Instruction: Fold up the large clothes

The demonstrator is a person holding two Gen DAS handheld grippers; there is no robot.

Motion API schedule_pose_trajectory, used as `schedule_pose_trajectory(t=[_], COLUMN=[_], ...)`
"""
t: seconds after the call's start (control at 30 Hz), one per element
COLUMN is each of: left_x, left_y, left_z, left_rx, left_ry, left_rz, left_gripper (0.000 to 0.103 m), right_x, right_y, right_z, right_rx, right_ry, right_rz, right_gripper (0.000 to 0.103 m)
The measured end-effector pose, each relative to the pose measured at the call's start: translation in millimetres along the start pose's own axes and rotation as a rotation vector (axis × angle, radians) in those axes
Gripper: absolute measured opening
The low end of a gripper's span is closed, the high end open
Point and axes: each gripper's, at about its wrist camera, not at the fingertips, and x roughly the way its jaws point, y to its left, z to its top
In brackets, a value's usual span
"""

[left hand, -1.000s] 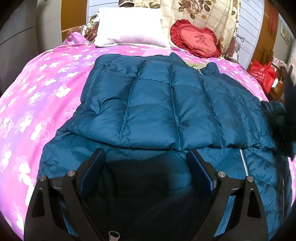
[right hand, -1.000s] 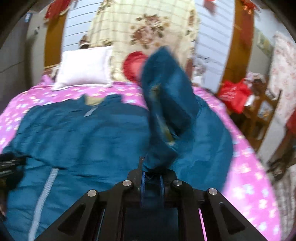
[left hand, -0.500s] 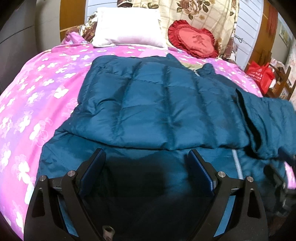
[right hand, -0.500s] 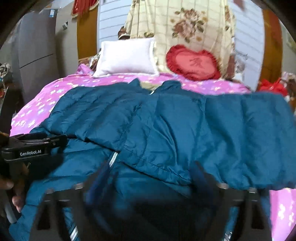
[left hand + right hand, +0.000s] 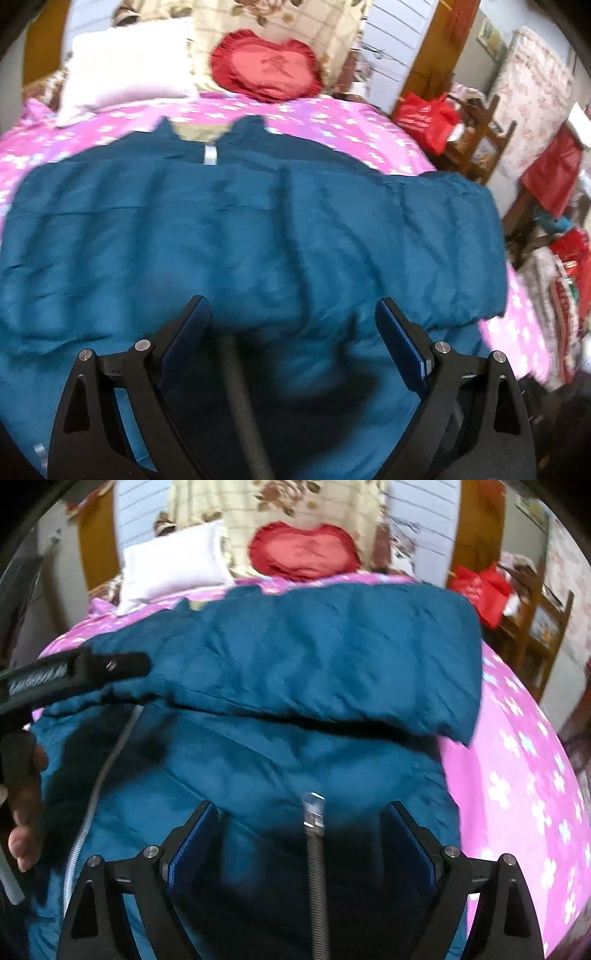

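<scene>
A large teal quilted jacket [image 5: 240, 236] lies spread on the bed with both sleeves folded across its chest; it also shows in the right wrist view [image 5: 314, 672]. Its collar [image 5: 210, 147] points toward the pillows. My left gripper [image 5: 291, 325] is open and empty above the lower part of the jacket. My right gripper [image 5: 299, 827] is open and empty above the jacket's lower right part, near the zipper [image 5: 99, 782]. The left gripper's body [image 5: 70, 675] shows at the left of the right wrist view.
The bed has a pink flowered cover [image 5: 517, 775]. A white pillow [image 5: 125, 62] and a red heart cushion [image 5: 266, 70] lie at the head. Red bags [image 5: 428, 114] and wooden furniture [image 5: 476, 144] stand to the right of the bed.
The right gripper laid the right sleeve across the jacket, let go and opened. The left gripper has swung to the right over the jacket.
</scene>
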Motion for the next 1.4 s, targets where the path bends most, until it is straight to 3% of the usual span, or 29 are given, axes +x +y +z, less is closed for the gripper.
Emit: schedule_pose_trajectory(t=[0.07, 0.1, 0.17, 0.2, 0.23, 0.4, 0.6, 1.13, 1.4], left_x=[19.8, 25.1, 26.7, 24.3, 19.2, -20.9, -68.7, -138.2, -119.6], left_y=[-5.0, -6.0, -8.0, -8.9, -10.1, -9.4, 25.9, 170.0, 196.1], left_z=[2.7, 2.1, 0.7, 0.3, 0.6, 4.5, 14.7, 5.4, -10.9], left_rx=[-0.011, -0.018, -0.031, -0.035, -0.035, -0.018, -0.057, -0.204, -0.252], left_ry=[0.046, 0.055, 0.044, 0.044, 0.036, -0.064, -0.148, -0.244, -0.17], left_rz=[0.01, 0.024, 0.009, -0.015, -0.031, -0.062, -0.111, 0.081, 0.177], left_gripper=[0.091, 0.085, 0.051, 0.022, 0.014, 0.013, 0.012, 0.011, 0.015], right_x=[9.9, 10.1, 11.9, 12.3, 13.0, 14.6, 12.1, 19.6, 18.0], right_y=[2.7, 4.3, 7.1, 7.3, 7.6, 13.1, 17.5, 29.0, 22.2], right_z=[-1.5, -2.0, -0.8, -0.3, -0.1, 0.8, 8.8, 9.6, 11.9], right_rx=[-0.029, -0.04, -0.061, -0.06, -0.058, -0.059, -0.031, -0.042, -0.02], right_ry=[0.038, 0.035, 0.039, 0.04, 0.042, 0.042, 0.015, 0.024, 0.016], right_rz=[-0.008, -0.015, -0.027, -0.028, -0.03, -0.044, -0.041, -0.054, -0.04], right_gripper=[0.091, 0.094, 0.097, 0.097, 0.099, 0.101, 0.101, 0.101, 0.101])
